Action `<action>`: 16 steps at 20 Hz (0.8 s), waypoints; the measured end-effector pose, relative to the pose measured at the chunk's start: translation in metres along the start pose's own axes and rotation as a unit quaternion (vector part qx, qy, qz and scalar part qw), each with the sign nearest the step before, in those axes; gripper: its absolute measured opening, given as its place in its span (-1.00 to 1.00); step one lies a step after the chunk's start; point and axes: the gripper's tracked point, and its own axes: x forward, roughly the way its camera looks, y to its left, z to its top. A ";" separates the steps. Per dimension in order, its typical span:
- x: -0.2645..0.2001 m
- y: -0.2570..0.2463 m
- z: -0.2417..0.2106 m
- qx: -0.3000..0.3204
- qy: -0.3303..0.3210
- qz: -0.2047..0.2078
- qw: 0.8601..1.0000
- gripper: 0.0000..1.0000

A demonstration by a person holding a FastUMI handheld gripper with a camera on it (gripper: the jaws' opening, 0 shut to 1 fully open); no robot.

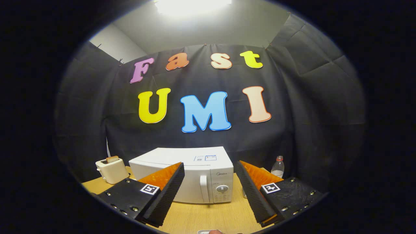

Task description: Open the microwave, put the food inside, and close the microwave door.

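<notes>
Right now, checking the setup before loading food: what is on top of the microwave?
Labels lie on the top of the microwave, nothing else. The door is shut, hiding the inside. The gripper is open, empty, its fingers apart before the door.

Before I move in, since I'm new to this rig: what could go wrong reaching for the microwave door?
1. The tool is open and wider than the slim door handle; one finger could knock the dial beside it.
2. The door looks shut; pulling hard might drag the microwave toward the bottle or toaster.
</notes>
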 end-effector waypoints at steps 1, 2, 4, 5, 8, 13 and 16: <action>0.008 0.000 -0.006 0.001 0.005 0.003 1.000 0.97; 0.015 -0.001 -0.010 0.003 0.010 0.007 1.000 0.97; 0.031 -0.002 -0.019 0.006 0.014 0.011 1.000 0.98; 0.039 -0.003 -0.026 0.006 0.019 0.014 1.000 0.97; 0.060 -0.005 -0.049 0.001 0.040 0.018 0.999 0.98; 0.089 -0.002 -0.097 -0.007 0.085 0.026 0.996 0.98; 0.102 0.005 -0.121 -0.005 0.113 0.036 0.993 0.98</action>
